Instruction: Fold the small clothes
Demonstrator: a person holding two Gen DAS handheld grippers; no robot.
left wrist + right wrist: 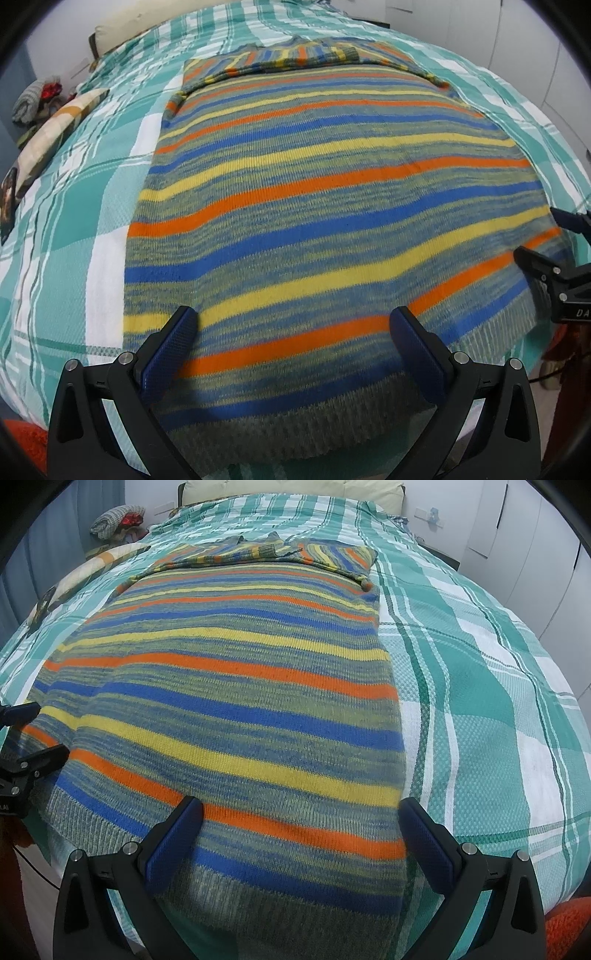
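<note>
A striped knit sweater (314, 206) in blue, yellow, orange and grey-green lies flat on the bed, its sleeves folded in across the far end. It also shows in the right wrist view (229, 701). My left gripper (295, 332) is open, hovering over the hem near its left corner. My right gripper (301, 821) is open over the hem at its right corner. Each gripper shows at the edge of the other's view: the right gripper (546, 251), the left gripper (33, 731).
The bed wears a teal and white plaid cover (480, 672). A pillow (55, 129) and a bundle of clothes (33, 99) lie at the left. White cupboards (535, 535) stand at the right. Something orange (569, 930) sits below the bed's near edge.
</note>
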